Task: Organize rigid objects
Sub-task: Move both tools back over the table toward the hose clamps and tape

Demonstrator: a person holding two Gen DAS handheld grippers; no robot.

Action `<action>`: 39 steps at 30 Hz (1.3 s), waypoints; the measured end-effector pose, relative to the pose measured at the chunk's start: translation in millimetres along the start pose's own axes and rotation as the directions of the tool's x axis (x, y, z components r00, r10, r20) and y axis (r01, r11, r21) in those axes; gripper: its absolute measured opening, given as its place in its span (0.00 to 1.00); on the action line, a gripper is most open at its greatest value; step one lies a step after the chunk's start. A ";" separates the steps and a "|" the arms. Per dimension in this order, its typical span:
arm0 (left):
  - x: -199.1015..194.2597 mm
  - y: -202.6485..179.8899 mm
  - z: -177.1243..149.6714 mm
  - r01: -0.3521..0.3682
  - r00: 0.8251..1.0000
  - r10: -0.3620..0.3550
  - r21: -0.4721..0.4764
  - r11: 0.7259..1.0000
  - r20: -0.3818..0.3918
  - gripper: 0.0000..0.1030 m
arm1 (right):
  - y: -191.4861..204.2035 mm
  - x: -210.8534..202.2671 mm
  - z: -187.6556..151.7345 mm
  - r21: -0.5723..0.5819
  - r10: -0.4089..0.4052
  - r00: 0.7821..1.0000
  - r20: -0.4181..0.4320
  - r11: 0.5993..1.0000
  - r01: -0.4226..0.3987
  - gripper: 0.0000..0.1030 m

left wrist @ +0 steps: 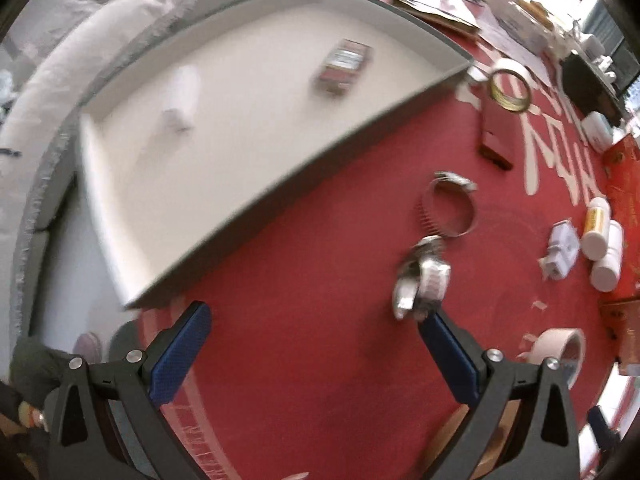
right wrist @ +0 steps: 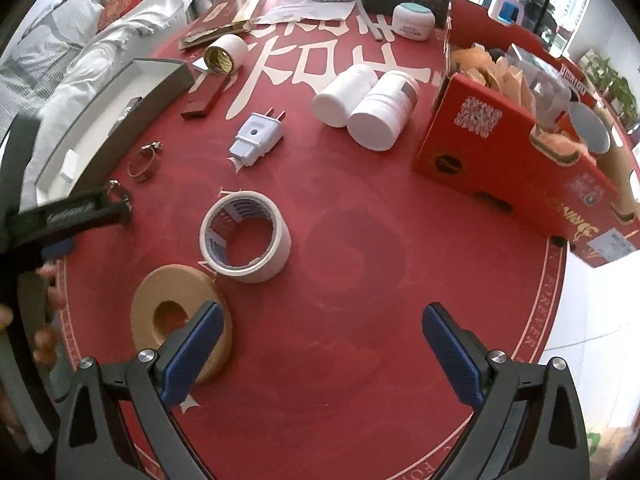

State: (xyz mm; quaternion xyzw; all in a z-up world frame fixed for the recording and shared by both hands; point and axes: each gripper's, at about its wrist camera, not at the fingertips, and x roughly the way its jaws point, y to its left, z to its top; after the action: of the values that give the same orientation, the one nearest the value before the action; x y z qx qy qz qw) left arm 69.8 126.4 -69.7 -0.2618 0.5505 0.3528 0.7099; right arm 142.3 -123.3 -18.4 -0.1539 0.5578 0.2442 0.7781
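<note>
My left gripper (left wrist: 316, 316) is open over the red tablecloth. A small metal hose clamp (left wrist: 422, 276) lies blurred just past its right fingertip (left wrist: 432, 322), and a larger hose clamp (left wrist: 448, 210) rests beyond that. The grey tray (left wrist: 280, 184) at upper left holds a small pack (left wrist: 344, 66) and a white item (left wrist: 178, 116). My right gripper (right wrist: 322, 312) is open and empty, with a wooden ring (right wrist: 180, 320) under its left finger and a masking tape roll (right wrist: 246, 236) ahead. The right wrist view shows the larger hose clamp (right wrist: 142, 162), the tray (right wrist: 108, 120) and the left gripper (right wrist: 80, 212).
On the cloth lie a white plug adapter (right wrist: 256, 136), two white bottles (right wrist: 360, 106), a yellow-cored tape roll (right wrist: 226, 54), a dark red box (right wrist: 204, 98) and a white jar (right wrist: 413, 20). A large red carton (right wrist: 508, 152) stands at the right. Papers crowd the far edge.
</note>
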 end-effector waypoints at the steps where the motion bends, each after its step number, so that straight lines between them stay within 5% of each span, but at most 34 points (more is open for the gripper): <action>1: -3.1 6.5 -3.8 -0.026 1.000 0.026 -0.014 1.000 0.012 1.00 | -0.6 0.4 -0.4 0.007 0.006 1.000 0.000 1.000 -0.006 0.97; 7: -27.6 28.1 -13.7 -0.085 0.990 0.093 -0.077 0.993 0.107 1.00 | -6.4 -0.5 -5.1 0.039 0.025 1.000 0.000 0.999 -0.025 0.97; 13: -55.1 20.9 3.2 -0.154 0.933 0.163 -0.053 0.987 0.321 1.00 | -10.2 -4.9 -9.4 0.047 0.026 1.000 0.007 0.999 -0.026 0.97; 19: -15.0 -4.0 20.3 -0.125 0.979 0.104 0.114 0.986 0.175 1.00 | -9.2 -7.5 -9.2 0.040 0.015 1.000 0.011 0.999 -0.015 0.97; 25: -23.5 -3.6 -19.6 -0.071 0.982 0.030 0.221 0.973 0.187 1.00 | -10.6 -7.4 -9.8 0.047 0.022 1.000 0.016 0.999 -0.022 0.97; 39: -14.0 -53.3 -7.3 0.050 0.993 -0.077 0.278 0.959 0.087 1.00 | -18.1 -5.1 -14.1 0.073 0.022 1.000 0.000 0.997 -0.022 0.97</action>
State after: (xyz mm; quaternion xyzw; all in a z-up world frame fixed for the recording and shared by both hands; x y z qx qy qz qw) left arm 105.4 85.2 -59.0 -0.1608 0.5503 0.2622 0.7762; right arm 139.7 -146.6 -18.8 -0.1192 0.5683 0.2321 0.7803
